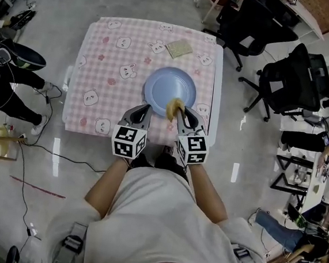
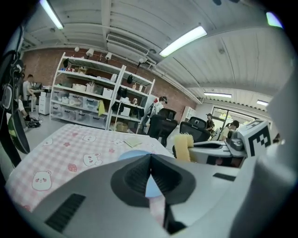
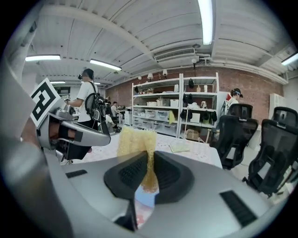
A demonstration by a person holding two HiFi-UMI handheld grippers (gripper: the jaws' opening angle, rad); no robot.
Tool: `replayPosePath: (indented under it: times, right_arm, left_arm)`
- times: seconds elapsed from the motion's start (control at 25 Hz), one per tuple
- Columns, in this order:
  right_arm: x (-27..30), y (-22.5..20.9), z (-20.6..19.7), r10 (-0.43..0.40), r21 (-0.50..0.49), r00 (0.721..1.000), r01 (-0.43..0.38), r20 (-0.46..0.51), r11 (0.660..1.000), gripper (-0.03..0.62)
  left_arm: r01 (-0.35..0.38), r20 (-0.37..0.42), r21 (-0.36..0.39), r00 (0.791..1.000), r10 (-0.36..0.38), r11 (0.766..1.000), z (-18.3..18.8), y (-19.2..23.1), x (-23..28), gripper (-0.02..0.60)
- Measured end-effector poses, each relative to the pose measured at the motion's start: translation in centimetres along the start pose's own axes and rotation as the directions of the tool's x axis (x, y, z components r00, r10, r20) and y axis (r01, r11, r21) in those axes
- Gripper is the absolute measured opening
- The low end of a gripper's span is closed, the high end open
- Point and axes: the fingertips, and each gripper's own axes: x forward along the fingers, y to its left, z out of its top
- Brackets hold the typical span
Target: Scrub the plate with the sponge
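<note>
A light blue plate (image 1: 170, 88) lies on the pink checked tablecloth near the table's front edge. My right gripper (image 1: 179, 113) hovers over the plate's near rim, shut on a yellow sponge (image 1: 174, 107). In the right gripper view the sponge (image 3: 138, 142) sticks up from between the closed jaws of the right gripper (image 3: 150, 173). My left gripper (image 1: 140, 115) hangs just left of the plate's near edge, shut and empty. In the left gripper view its jaws meet at the left gripper (image 2: 150, 175), with a sliver of plate (image 2: 153, 187) below and the sponge (image 2: 183, 147) to the right.
A pale green cloth (image 1: 179, 48) lies at the table's far side. The table (image 1: 108, 59) carries a bear-print cloth. Black office chairs (image 1: 285, 82) stand to the right. A person (image 1: 7, 78) sits at the left; cables run across the glossy floor.
</note>
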Motion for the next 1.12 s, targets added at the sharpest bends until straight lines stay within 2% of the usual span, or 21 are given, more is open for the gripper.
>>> replayPosePath:
  times: [0.16,0.4,0.64,0.76,0.96,1.12]
  right_arm:
    - [-0.2,-1.3,3.1,0.033,-0.03,0.997,-0.031,0.071,0.999,0.043]
    - [-2.7,-4.3,9.2,0.015,-0.066,0.975,0.0,0.223,0.998,0.043]
    - [-4.8,-6.5,14.6,0.005,-0.091,0.945,0.026,0.326,0.995,0.044]
    - [-5.9,-7.5,17.0,-0.001,-0.091,0.925,0.039,0.38,0.995,0.044]
    - [-6.8,-8.5,18.8,-0.017,-0.095,0.911,0.062,0.412,0.994,0.044]
    - [-6.8,-8.7,18.9,-0.016,-0.096,0.91,0.061,0.415,0.994,0.044]
  left_arm:
    - [-0.068,0.085,0.017,0.994,0.066,0.998,3.2,-0.2,-0.8,0.011]
    - [-0.104,0.173,0.091,0.981,0.087,0.99,8.2,-2.2,-1.5,0.011]
    - [-0.135,0.301,0.133,0.949,0.09,0.982,14.1,-4.4,-3.3,0.011]
    - [-0.16,0.352,0.182,0.932,0.088,0.97,16.7,-5.3,-3.9,0.011]
    - [-0.192,0.408,0.185,0.907,0.103,0.964,18.8,-5.7,-4.9,0.011]
    - [-0.199,0.408,0.178,0.906,0.112,0.964,19.1,-5.5,-4.8,0.011]
